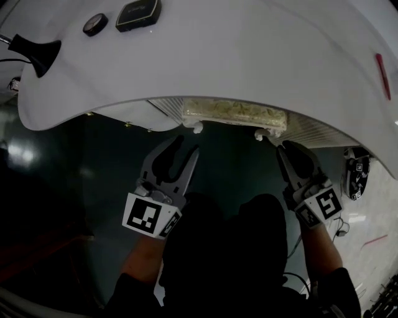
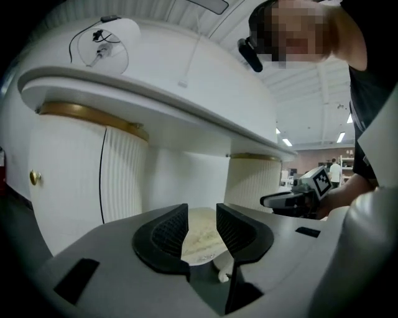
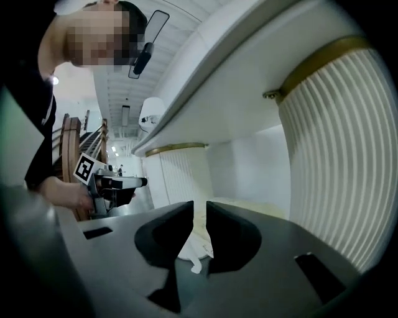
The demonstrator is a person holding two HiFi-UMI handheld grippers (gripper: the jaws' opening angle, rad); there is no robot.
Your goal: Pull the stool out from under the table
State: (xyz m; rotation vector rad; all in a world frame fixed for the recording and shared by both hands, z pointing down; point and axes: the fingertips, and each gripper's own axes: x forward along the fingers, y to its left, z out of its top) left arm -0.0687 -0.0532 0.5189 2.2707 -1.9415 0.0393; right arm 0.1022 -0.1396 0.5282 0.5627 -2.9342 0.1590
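Hiding most of the stool [image 1: 233, 113], the white table [image 1: 261, 56] leaves only the front strip of its cream seat and two white stubs beneath it showing in the head view; its legs cannot be made out; the stool stands tucked under the table edge, between the fluted pedestals [image 2: 121, 177].

The left gripper [image 1: 188, 145] hangs just short of the seat's left end with its jaws apart and nothing pressed between them; in its own view the seat lies beyond the gap. The right gripper [image 1: 281, 146] points at the seat's right end with its jaws together, empty; whether its tip touches the stool cannot be told.

A black box [image 1: 138, 13] on the tabletop carries pale print too small to read; beside it sits a round dial [image 1: 95, 23], its face also unreadable; a black handle [image 1: 34, 45] is cut off at the left edge, and a red mark [image 1: 382, 76] lies far right. Each marker cube [image 1: 149, 216] shows only black-and-white squares, no words.

The person's dark clothing [image 1: 230, 261] covers the floor [image 1: 81, 180] below the grippers; that floor is dim and glossy.
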